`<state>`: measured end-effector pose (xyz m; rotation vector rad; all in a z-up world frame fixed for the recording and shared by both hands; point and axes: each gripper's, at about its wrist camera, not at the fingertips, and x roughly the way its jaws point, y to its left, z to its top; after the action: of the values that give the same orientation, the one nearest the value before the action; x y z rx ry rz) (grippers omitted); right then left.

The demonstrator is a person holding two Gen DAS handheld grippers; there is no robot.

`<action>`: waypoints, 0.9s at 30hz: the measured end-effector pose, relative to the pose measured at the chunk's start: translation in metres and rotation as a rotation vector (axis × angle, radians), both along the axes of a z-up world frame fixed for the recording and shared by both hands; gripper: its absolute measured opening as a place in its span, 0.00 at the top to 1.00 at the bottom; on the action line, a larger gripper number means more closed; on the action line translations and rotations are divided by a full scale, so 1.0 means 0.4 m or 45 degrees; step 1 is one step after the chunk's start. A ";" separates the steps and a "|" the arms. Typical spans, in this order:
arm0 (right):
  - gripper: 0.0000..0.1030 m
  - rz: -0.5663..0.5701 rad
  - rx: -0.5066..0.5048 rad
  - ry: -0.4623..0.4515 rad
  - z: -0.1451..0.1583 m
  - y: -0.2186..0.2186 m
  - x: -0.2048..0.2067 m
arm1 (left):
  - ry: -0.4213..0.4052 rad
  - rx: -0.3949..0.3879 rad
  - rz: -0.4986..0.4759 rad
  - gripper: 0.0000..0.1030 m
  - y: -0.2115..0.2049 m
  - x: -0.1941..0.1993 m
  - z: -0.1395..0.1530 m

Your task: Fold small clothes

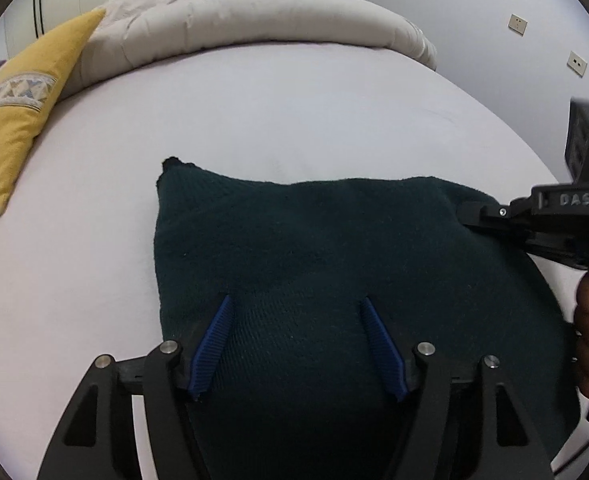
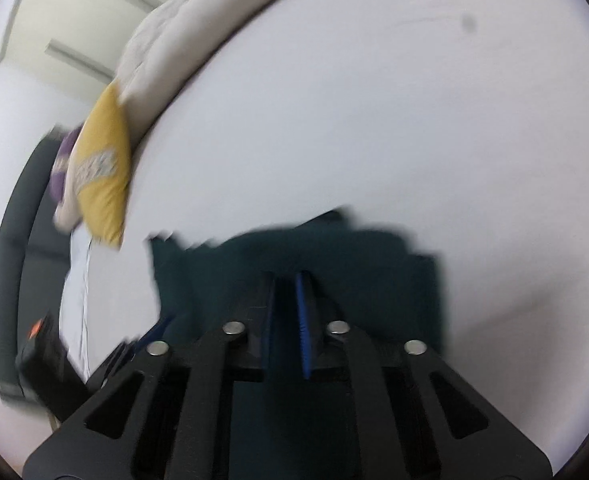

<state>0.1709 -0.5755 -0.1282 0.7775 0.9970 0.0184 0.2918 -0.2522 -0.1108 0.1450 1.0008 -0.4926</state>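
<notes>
A dark green knitted garment (image 1: 314, 248) lies folded on the white bed sheet (image 1: 254, 120). My left gripper (image 1: 296, 300) is open, its blue pads spread over the near part of the garment. My right gripper (image 1: 470, 210) reaches in from the right and rests at the garment's right edge. In the blurred right wrist view the right gripper (image 2: 285, 276) has its jaws nearly together over the garment (image 2: 374, 264); whether cloth is pinched between them is not clear.
A yellow cushion (image 1: 18, 120) lies at the left of the bed. A rolled grey duvet (image 1: 254, 16) lies along the far side. A wall with sockets (image 1: 517, 24) is at the right. A dark bed edge (image 2: 10, 240) shows at the left.
</notes>
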 end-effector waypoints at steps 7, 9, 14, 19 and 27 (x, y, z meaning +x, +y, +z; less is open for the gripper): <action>1.00 -0.080 0.101 -0.126 -0.050 -0.066 -0.051 | -0.009 -0.014 0.001 0.29 0.004 0.007 -0.013; 1.00 -0.162 0.041 -0.131 -0.044 -0.087 -0.060 | -0.006 -0.025 -0.003 0.29 0.007 0.006 -0.014; 0.91 -0.071 -0.021 -0.307 0.085 -0.038 -0.201 | -0.033 -0.018 0.007 0.29 0.007 -0.003 -0.019; 0.79 0.242 -0.017 -0.278 0.081 0.117 -0.320 | -0.052 -0.011 0.010 0.29 0.010 -0.016 -0.018; 0.91 0.157 0.118 -0.204 -0.073 0.049 -0.465 | -0.075 -0.012 0.012 0.29 0.014 -0.033 -0.021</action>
<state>-0.0149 -0.5558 -0.1573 0.7859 0.8948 0.2315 0.2785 -0.2466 -0.1193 0.1457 0.9409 -0.4821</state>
